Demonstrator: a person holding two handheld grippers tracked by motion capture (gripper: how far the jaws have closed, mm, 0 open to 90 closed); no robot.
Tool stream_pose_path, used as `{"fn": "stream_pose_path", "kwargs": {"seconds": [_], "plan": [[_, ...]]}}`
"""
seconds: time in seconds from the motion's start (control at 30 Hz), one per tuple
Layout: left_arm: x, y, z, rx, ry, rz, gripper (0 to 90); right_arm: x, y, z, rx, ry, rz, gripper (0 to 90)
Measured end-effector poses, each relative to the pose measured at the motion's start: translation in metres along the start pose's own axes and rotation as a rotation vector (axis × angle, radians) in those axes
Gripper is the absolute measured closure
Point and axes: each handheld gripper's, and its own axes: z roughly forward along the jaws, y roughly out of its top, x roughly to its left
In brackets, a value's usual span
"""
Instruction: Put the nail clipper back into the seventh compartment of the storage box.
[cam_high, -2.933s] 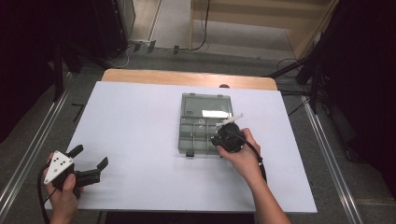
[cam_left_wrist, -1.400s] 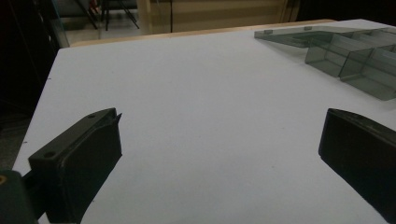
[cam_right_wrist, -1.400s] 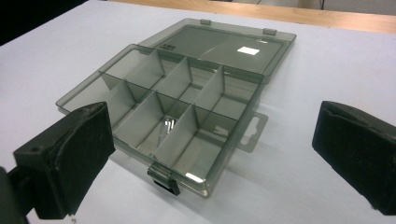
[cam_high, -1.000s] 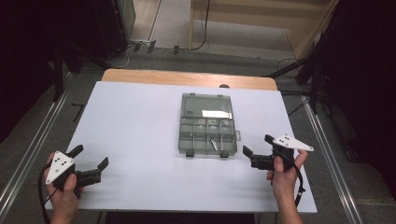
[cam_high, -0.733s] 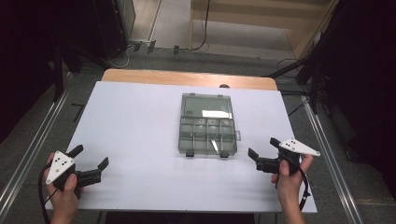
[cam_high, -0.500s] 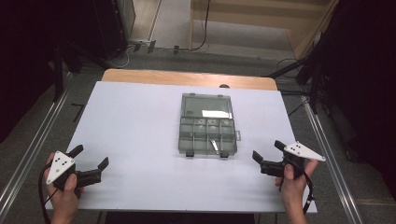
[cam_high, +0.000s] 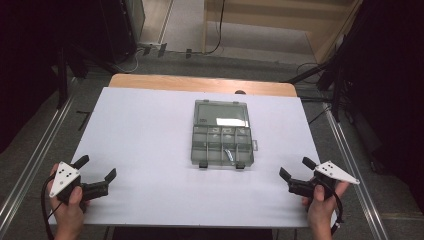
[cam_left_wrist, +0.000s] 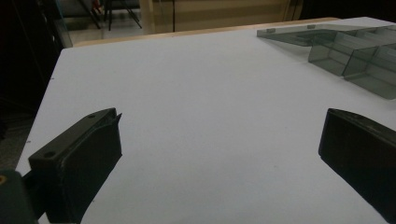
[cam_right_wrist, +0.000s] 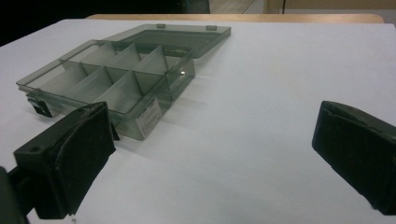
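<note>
A smoky grey plastic organizer box (cam_high: 221, 138) lies open in the middle of the white table, its lid (cam_high: 222, 113) flat on the far side and its divided compartments toward me. My left gripper (cam_high: 96, 168) rests open near the front left corner, nothing between its jaws. My right gripper (cam_high: 296, 168) sits open near the front right edge, well clear of the box. The right gripper view has the box (cam_right_wrist: 107, 84) ahead and left of the spread jaws. In the left gripper view the box (cam_left_wrist: 355, 51) is at the far right.
The white table top (cam_high: 145, 130) ends in a wooden strip (cam_high: 200, 84) at the far side. Metal rails (cam_high: 350, 155) run along both sides of the table, with cables and stands on the floor beyond.
My right gripper has left the box and drawn back to the front right of the table, jaws open. The left gripper has stayed put.
</note>
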Motion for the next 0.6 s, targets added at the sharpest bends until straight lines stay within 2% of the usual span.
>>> {"fn": "stream_pose_path", "kwargs": {"seconds": [0.2, 0.37, 0.43, 0.5, 0.57, 0.6], "plan": [[0.000, 0.000, 0.000, -0.001, -0.004, -0.001, 0.0, -0.007, -0.010, -0.009, -0.036, 0.013, -0.004, 0.0], [0.001, 0.000, 0.000, -0.004, -0.002, -0.006, 0.0, -0.013, -0.017, -0.020, -0.079, -0.001, -0.028, 0.0], [0.001, 0.000, -0.001, -0.004, -0.002, -0.008, 0.0, -0.018, -0.021, -0.025, -0.080, -0.013, -0.034, 0.0], [0.001, 0.000, -0.001, -0.005, -0.002, -0.011, 0.0, -0.023, -0.024, -0.031, -0.100, -0.009, -0.010, 0.0], [0.001, 0.000, -0.001, -0.005, -0.003, -0.013, 0.0, -0.027, -0.024, -0.034, -0.110, -0.034, 0.013, 0.0], [0.001, 0.000, -0.001, -0.004, -0.003, -0.014, 0.0, -0.029, -0.025, -0.035, -0.105, -0.026, 0.030, 0.0]]}}
